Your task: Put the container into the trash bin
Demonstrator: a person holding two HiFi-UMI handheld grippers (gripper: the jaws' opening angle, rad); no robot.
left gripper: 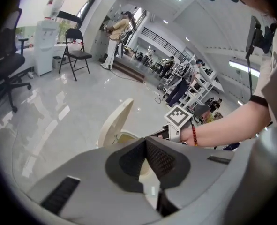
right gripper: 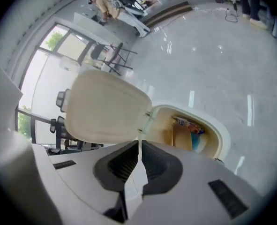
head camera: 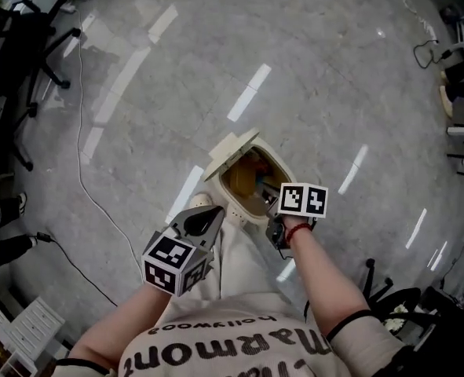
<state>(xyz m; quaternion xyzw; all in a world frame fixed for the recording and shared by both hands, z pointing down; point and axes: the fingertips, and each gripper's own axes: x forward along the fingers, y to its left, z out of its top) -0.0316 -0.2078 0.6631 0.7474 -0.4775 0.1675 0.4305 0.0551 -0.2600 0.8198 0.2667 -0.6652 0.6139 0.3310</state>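
The right hand-held gripper (right gripper: pixel 139 143) hangs just above the near rim of the open trash bin (right gripper: pixel 222 132), its jaws pressed together on nothing. The left hand-held gripper (left gripper: pixel 145 140), also closed and empty, is beside the bin. A tan container (right gripper: pixel 182 137) lies inside the bin, whose lid (right gripper: pixel 108 109) stands raised.

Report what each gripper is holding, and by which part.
Nothing. The left gripper and the right gripper both have their jaws together and empty, near the open trash bin.
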